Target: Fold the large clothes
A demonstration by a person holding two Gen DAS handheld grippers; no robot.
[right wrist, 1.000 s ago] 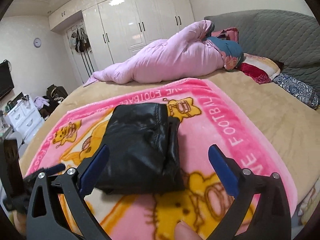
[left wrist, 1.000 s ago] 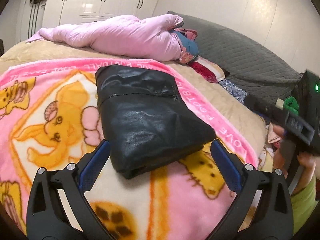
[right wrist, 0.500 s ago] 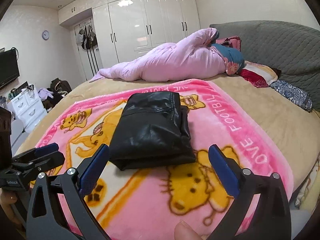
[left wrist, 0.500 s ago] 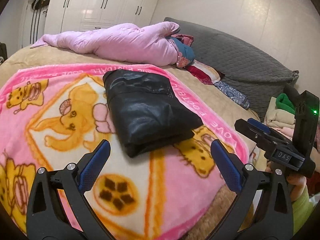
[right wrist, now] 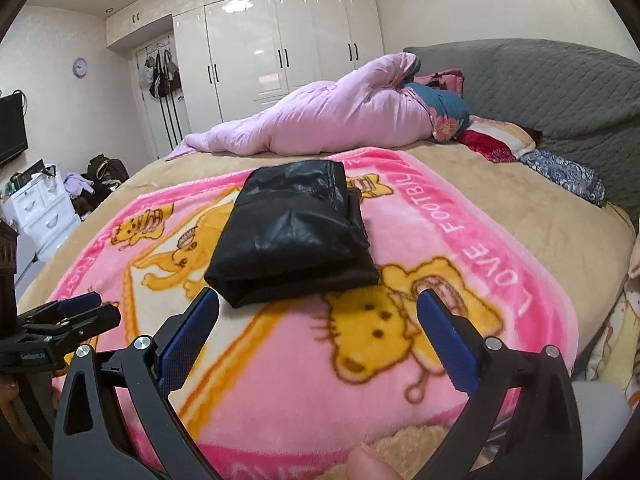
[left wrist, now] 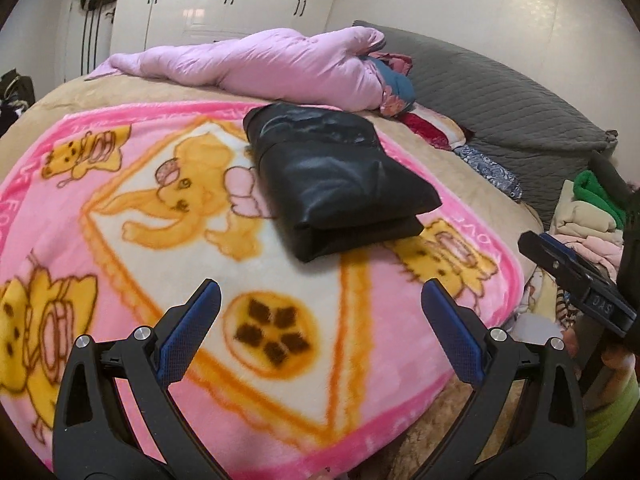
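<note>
Black leather garment (left wrist: pixel 336 176) lies folded on the pink cartoon blanket (left wrist: pixel 168 240), centre frame. My left tool (left wrist: pixel 318 304) is wide, empty, apart from it. My right tool (right wrist: pixel 318 312) likewise.

bright indoor light, wardrobe (right wrist: pixel 280 40) glare, fisheye-warped edges.

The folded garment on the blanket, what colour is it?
Glossy black, leather-like; the folded garment shows best in the right wrist view.

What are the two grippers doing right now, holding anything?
Left gripper: open, holding nothing.
Right gripper: open, holding nothing, short of the folded black garment.
</note>
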